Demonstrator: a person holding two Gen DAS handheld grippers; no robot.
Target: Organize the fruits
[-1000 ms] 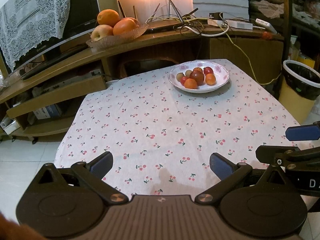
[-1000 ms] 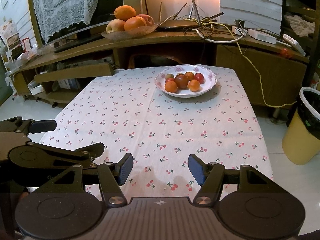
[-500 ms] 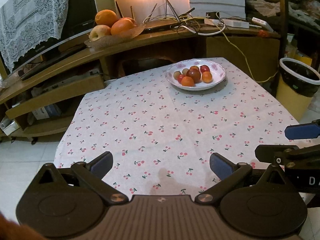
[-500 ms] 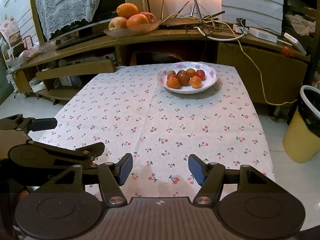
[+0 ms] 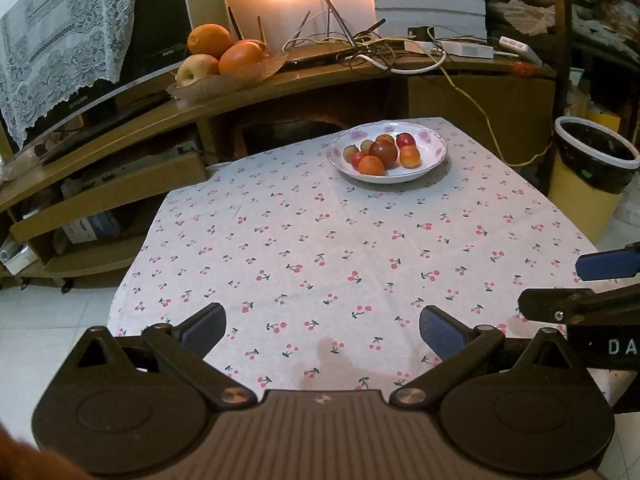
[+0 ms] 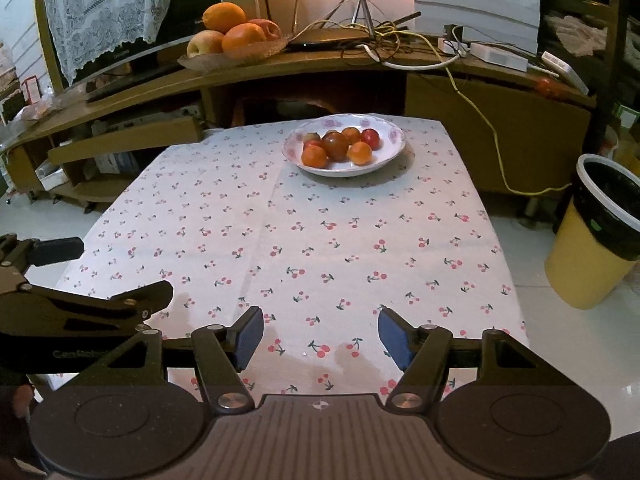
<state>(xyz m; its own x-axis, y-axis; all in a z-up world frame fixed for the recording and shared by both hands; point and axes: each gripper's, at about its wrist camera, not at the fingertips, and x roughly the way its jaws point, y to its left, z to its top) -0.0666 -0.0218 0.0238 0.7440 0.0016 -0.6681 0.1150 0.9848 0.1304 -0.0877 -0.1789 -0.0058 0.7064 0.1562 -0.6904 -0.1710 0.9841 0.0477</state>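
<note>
A white floral plate (image 5: 434,160) (image 6: 390,154) holds several small red, orange and dark fruits (image 5: 383,151) (image 6: 335,145) at the far end of a table with a cherry-print cloth (image 5: 340,248) (image 6: 320,240). My left gripper (image 5: 320,326) is open and empty above the table's near edge. My right gripper (image 6: 320,332) is open and empty beside it, also at the near edge. Each gripper shows at the side of the other's view. Both are far from the plate.
A glass dish of oranges and apples (image 5: 224,60) (image 6: 236,40) sits on the wooden shelf behind the table, beside tangled cables (image 5: 380,52). A yellow bin with a black liner (image 5: 588,176) (image 6: 600,232) stands on the floor right of the table.
Both grippers have drawn back slightly from the table, so the plate looks a little farther away. Both stay open and empty.
</note>
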